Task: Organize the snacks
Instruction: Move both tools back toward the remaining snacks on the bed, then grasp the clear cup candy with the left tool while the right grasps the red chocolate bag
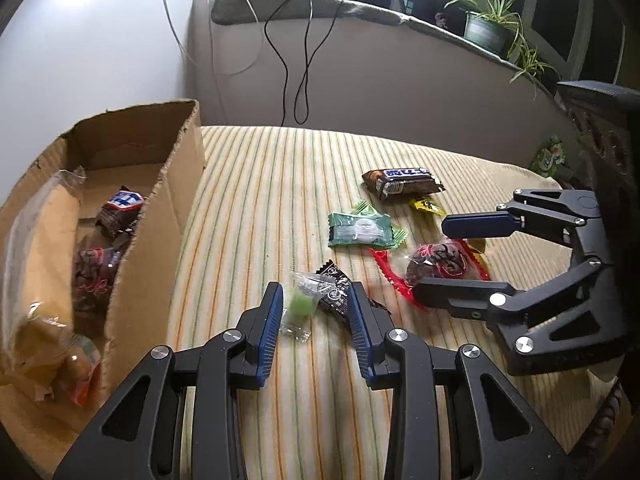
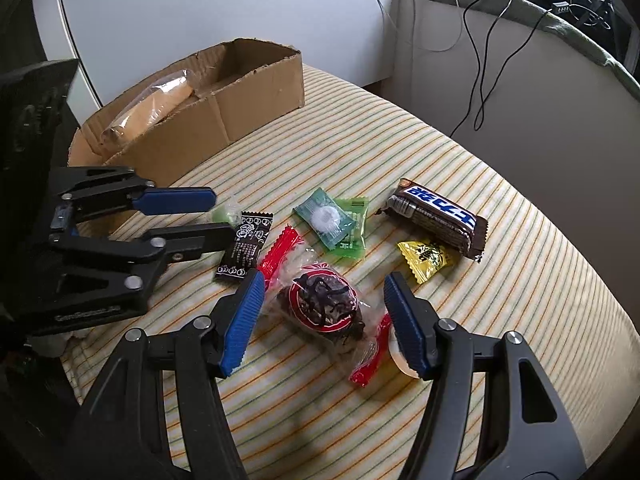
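The left claw (image 1: 316, 300) is held open just above the striped cloth (image 1: 280, 184), and a small clear packet with a green sweet (image 1: 301, 307) and a black sachet (image 1: 335, 292) are framed between its blue pads, though contact with them cannot be told. The right claw (image 2: 324, 312) is likewise spread open, and the clear, red-edged packet of dark snack (image 2: 320, 308) is bracketed by its fingers without being pinched. Beyond that packet, a green wrapped candy (image 2: 332, 220), a yellow sachet (image 2: 426, 256) and a brown chocolate bar (image 2: 436, 216) are seen lying loose on the cloth, near one another. At the left edge of the cloth a torn cardboard box (image 1: 160, 208) is set, and several wrapped snacks (image 1: 116, 208) are already lying inside it. Black cables (image 1: 288, 60) are hung down the wall behind, and a potted plant (image 1: 490, 28) is stood on the ledge.
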`<state>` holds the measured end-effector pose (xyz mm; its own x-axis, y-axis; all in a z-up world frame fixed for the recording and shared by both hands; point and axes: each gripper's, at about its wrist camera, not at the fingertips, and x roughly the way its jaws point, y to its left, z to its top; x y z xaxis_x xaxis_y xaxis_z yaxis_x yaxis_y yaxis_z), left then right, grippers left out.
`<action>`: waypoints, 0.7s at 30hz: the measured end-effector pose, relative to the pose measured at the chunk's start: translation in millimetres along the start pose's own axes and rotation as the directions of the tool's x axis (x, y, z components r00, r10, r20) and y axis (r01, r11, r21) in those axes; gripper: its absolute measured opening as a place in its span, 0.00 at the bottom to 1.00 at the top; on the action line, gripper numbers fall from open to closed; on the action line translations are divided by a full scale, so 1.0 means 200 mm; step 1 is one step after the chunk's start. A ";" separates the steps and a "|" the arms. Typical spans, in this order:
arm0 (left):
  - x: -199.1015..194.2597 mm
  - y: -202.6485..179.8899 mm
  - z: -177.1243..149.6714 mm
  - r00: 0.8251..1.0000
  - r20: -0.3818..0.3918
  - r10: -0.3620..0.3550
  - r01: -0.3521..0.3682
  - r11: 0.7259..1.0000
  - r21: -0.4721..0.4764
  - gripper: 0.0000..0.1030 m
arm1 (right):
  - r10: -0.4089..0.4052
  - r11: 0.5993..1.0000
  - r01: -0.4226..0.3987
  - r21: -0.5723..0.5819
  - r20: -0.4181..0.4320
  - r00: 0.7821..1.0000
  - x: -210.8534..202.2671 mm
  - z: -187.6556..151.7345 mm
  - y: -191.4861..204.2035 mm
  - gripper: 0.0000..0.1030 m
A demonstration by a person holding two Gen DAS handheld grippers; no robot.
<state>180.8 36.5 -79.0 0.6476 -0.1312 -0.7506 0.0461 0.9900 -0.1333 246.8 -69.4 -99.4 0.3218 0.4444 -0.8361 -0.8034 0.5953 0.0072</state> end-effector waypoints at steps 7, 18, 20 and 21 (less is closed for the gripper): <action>0.03 0.00 0.00 1.000 -0.015 -0.013 0.013 1.000 -0.014 0.18 | 0.047 0.999 -0.047 -0.021 -0.011 0.999 -0.01 -0.01 -0.02 0.64; 0.04 0.00 0.01 1.000 -0.011 -0.013 0.013 1.000 -0.013 0.14 | 0.081 0.985 -0.091 -0.143 -0.080 0.994 -0.03 0.01 0.01 0.70; 0.04 0.00 0.00 1.000 -0.011 -0.012 0.012 1.000 -0.012 0.13 | 0.090 0.982 -0.103 -0.157 -0.085 0.992 -0.04 0.01 0.01 0.70; 0.03 0.00 0.00 1.000 -0.009 -0.010 0.009 1.000 -0.011 0.13 | 0.089 0.981 -0.103 -0.166 -0.090 0.992 -0.04 0.01 0.01 0.70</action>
<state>185.7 36.6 -84.0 0.6403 -0.1411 -0.7551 0.0438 0.9881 -0.1475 244.0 -70.4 -91.0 0.2022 0.4335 -0.8782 -0.9045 0.4264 0.0022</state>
